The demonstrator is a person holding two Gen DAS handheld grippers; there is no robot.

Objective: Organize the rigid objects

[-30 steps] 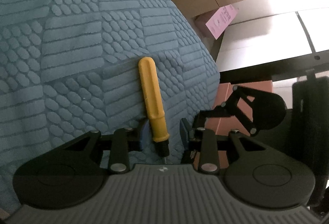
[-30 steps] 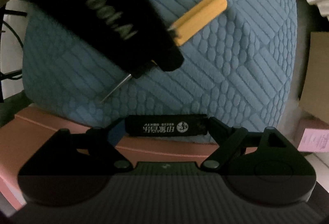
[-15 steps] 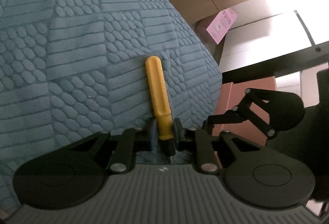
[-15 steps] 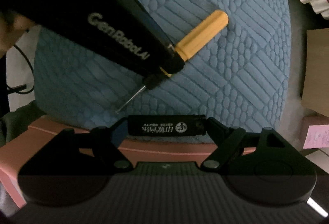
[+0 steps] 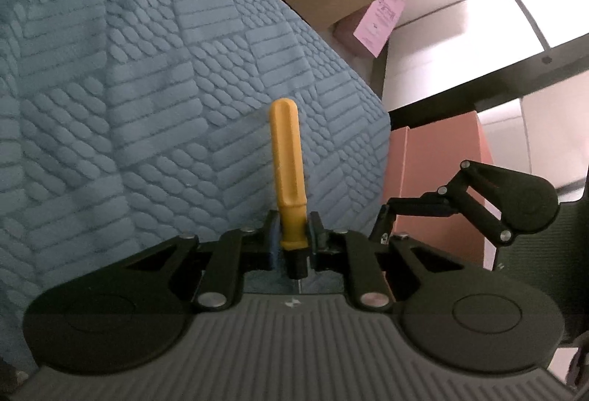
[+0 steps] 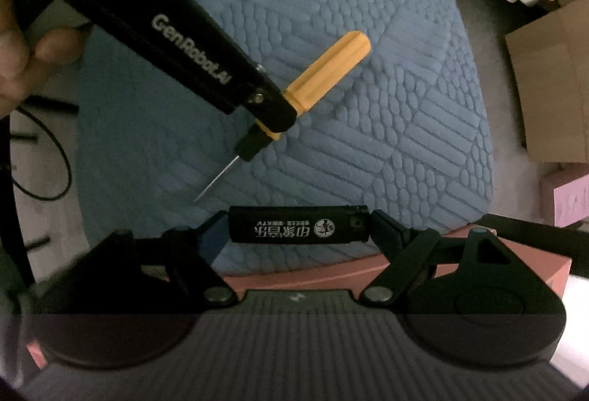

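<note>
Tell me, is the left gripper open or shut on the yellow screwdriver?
Shut on it. The left gripper has both fingers pressed against the lower end of the yellow screwdriver, with no gap visible either side.

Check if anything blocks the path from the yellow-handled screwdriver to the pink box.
Nothing visible does. The left gripper is shut on the screwdriver over the blue cushion; the pink box lies just past the cushion's edge, only the right gripper hovering there.

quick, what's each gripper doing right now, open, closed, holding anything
Left gripper: closed on the yellow-handled screwdriver, near the handle's collar.
Right gripper: closed on the black lighter, gripped end to end across its fingers.
</note>
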